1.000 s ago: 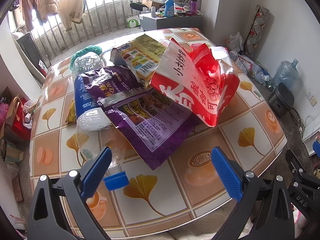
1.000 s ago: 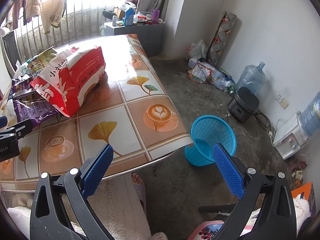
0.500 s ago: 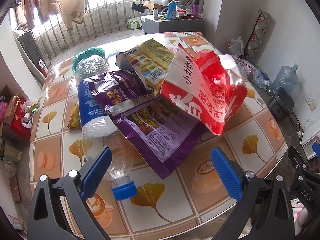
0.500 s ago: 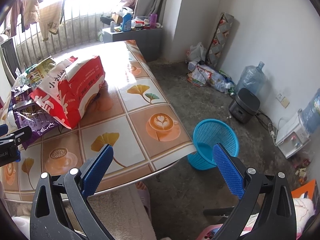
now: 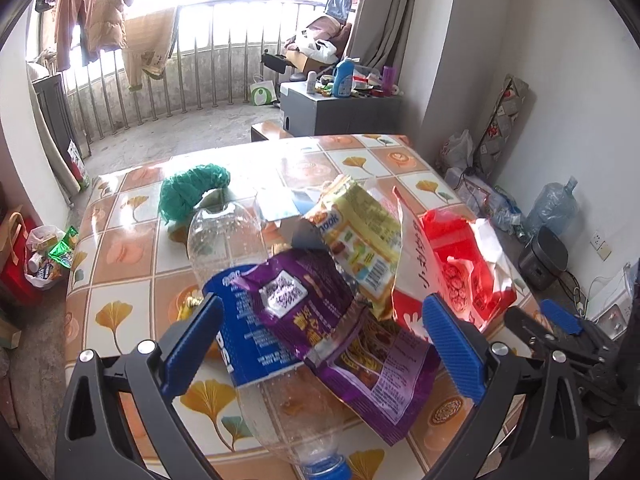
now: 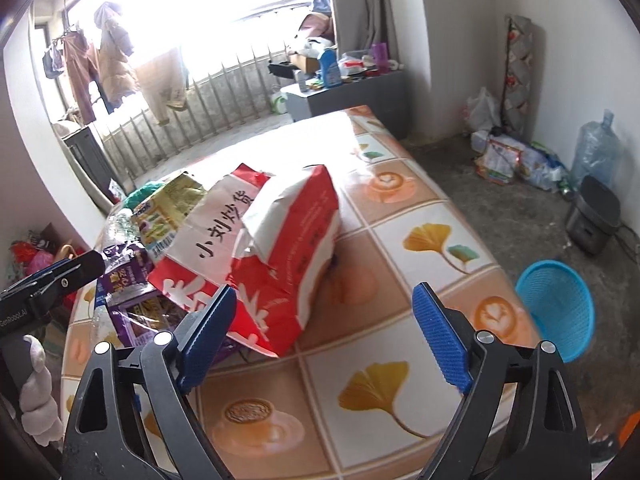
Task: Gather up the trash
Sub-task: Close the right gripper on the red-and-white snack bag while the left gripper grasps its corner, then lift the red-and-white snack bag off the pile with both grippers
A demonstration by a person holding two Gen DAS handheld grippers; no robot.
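A heap of trash lies on the tiled table (image 5: pixel 120 248): a clear plastic bottle (image 5: pixel 236 248) with a blue label and blue cap, a purple wrapper (image 5: pixel 340 340), a yellow snack packet (image 5: pixel 360 232) and a big red-and-white bag (image 5: pixel 452 264) (image 6: pixel 280 248). My left gripper (image 5: pixel 320 344) is open, its pads on either side of the bottle and purple wrapper, not pressing them. My right gripper (image 6: pixel 324 336) hovers over the table with its jaws closing; the red bag's near corner lies by the left pad, untouched. The left gripper's tip (image 6: pixel 80 268) shows at the right view's left edge.
A blue mesh basket (image 6: pixel 556 308) stands on the floor right of the table. A green yarn ball (image 5: pixel 192 192) lies at the table's far side. Water jug (image 6: pixel 596 144), black cooker (image 6: pixel 596 216) and bags line the right wall.
Both grippers moved forward over the table toward the heap. The right view swung left from the floor and basket onto the red bag. Its jaws narrowed slightly.
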